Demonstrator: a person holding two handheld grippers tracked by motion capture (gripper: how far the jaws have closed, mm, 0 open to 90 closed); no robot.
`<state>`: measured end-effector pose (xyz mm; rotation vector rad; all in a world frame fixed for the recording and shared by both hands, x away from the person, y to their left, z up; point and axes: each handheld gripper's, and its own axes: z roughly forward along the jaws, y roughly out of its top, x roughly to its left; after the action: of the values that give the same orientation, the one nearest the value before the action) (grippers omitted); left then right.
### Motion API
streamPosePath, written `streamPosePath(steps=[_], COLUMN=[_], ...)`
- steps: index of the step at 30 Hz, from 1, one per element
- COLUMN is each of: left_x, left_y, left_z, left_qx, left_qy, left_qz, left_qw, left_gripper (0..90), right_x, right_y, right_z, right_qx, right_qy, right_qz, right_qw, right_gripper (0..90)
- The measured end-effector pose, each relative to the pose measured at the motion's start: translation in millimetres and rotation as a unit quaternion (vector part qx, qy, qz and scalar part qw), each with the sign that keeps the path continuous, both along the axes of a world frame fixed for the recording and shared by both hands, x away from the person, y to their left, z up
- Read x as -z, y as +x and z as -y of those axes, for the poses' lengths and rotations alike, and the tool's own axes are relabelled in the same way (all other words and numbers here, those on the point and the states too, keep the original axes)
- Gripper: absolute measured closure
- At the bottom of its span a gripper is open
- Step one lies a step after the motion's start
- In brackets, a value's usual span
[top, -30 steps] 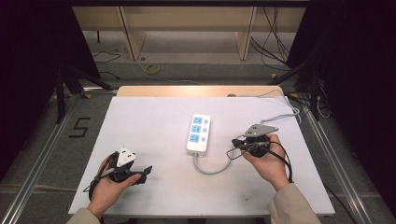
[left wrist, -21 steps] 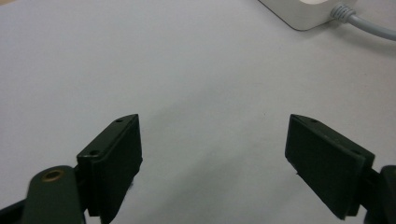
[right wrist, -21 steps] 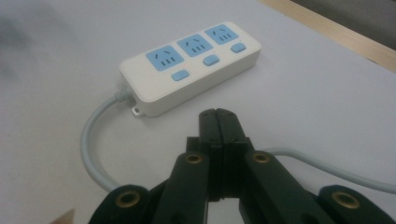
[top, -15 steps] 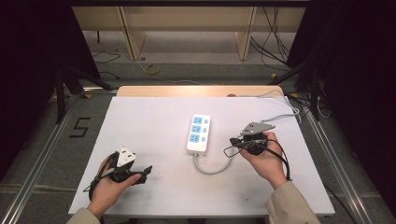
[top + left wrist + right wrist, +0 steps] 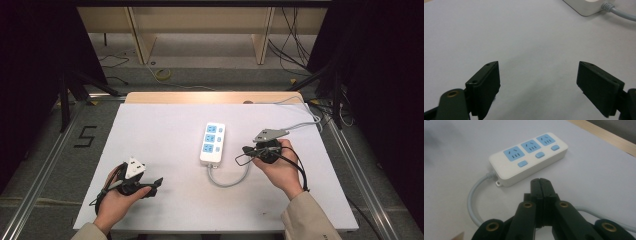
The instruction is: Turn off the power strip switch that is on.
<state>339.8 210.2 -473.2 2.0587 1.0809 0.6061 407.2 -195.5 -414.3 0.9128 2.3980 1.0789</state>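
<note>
White covering spreads over the worktop [image 5: 165,130], with a strip of bare wood along its far edge and dark floor and metal rails around it. At the near left, the person's left hand [image 5: 114,202] holds the left gripper [image 5: 152,184] low over the sheet, pointing toward the middle; in the left gripper view its jaws stand wide apart with nothing but white surface between them. Near the middle lies a white power strip [image 5: 212,142] with three blue sockets and three blue switches, set lengthwise away from the person. Its grey cord [image 5: 231,181] leaves the near end, curls rightward and passes under the right gripper [image 5: 246,150]. That gripper, in the right hand [image 5: 280,167], sits just beside the strip's right side, apart from it. In the right gripper view its jaws are pressed together, holding nothing, aimed at the strip's long side.
</note>
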Motion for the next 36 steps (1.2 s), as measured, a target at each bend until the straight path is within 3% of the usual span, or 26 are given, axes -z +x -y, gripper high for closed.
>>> streamPosePath(steps=[36], left_x=[0.2], left_y=[0.1], left_z=[0.6], left_qx=[0.0], left_qy=[0.002], left_qz=[0.0], left_qw=[1.0], left_gripper=[18.9], right_x=[-5.7], right_y=[16.9], right_z=[-19.9], right_qx=[-0.013], right_qy=[-0.021], right_qz=[-0.011], right_qw=[0.9996], right_gripper=[90.0])
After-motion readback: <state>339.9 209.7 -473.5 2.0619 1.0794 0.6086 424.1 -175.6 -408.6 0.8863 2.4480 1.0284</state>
